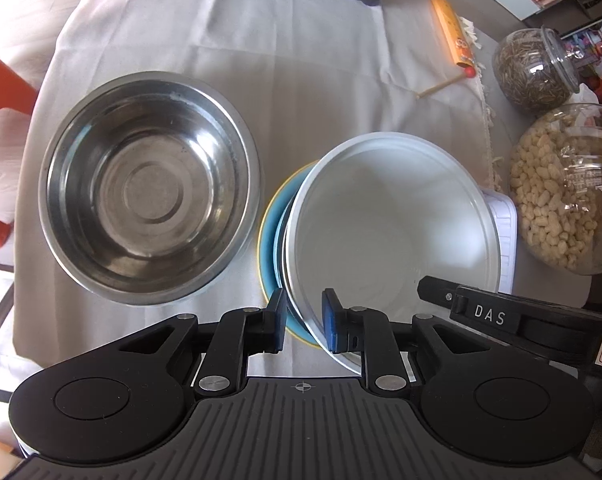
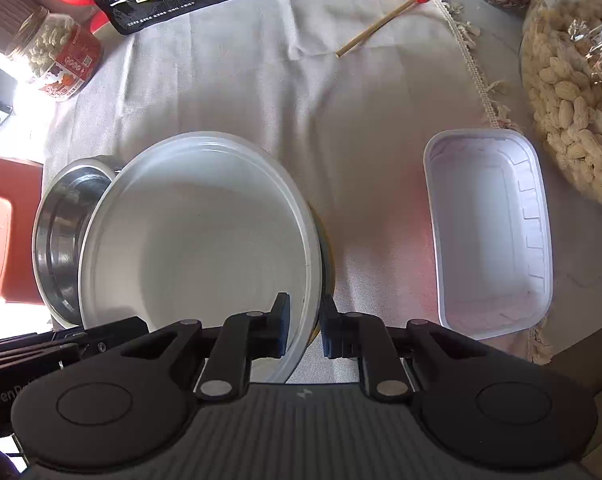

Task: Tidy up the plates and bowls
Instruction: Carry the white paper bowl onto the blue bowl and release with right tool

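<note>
Bowls number two: one white bowl (image 1: 393, 232), tilted over one blue plate (image 1: 271, 240), and one steel bowl (image 1: 149, 188) just beside it on the cloth-covered bench (image 1: 261, 52). Left hand-held gripper (image 1: 303, 322) and right hand-held gripper (image 2: 304, 326) each pinch the white bowl's near rim, while one white rectangular tray (image 2: 489, 232) sits near two glass jars.
</note>
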`<action>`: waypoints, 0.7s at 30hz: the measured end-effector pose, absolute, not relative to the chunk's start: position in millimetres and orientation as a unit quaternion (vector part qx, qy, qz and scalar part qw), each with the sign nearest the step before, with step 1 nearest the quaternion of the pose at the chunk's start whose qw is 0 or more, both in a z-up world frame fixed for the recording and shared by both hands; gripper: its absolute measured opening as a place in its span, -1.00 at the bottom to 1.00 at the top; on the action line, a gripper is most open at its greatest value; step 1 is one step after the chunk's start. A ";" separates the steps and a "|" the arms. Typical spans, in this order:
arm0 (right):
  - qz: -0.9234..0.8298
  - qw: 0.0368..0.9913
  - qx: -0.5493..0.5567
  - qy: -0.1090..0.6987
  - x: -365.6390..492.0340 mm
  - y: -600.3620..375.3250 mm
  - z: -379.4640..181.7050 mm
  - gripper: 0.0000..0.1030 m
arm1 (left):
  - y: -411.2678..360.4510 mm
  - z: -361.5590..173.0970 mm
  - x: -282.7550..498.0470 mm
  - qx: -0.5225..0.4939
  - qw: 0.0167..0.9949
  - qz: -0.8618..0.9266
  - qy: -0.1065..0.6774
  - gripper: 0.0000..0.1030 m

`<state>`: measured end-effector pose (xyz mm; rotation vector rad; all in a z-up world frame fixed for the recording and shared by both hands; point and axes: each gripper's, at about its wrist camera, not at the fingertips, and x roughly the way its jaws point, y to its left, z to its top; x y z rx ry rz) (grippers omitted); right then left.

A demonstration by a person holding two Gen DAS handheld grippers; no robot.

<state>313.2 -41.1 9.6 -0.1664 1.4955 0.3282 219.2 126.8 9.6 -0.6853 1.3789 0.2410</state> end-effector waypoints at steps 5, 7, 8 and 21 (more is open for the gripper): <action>0.143 0.722 -0.079 0.672 313.3 -40.0 7.9 -0.66 | 135.1 5.0 213.4 -0.339 0.704 0.116 0.613 -0.46; 0.144 0.724 -0.078 0.670 312.8 -40.3 9.2 -0.66 | 136.8 3.1 210.7 -0.347 0.701 0.121 0.611 -0.35; 0.146 0.725 -0.077 0.668 312.6 -40.4 10.9 -0.66 | 137.2 2.0 209.4 -0.348 0.701 0.124 0.610 -0.34; 0.161 0.735 -0.083 0.654 314.5 -43.9 13.7 -0.57 | 140.7 -5.8 197.7 -0.377 0.703 0.139 0.586 -0.33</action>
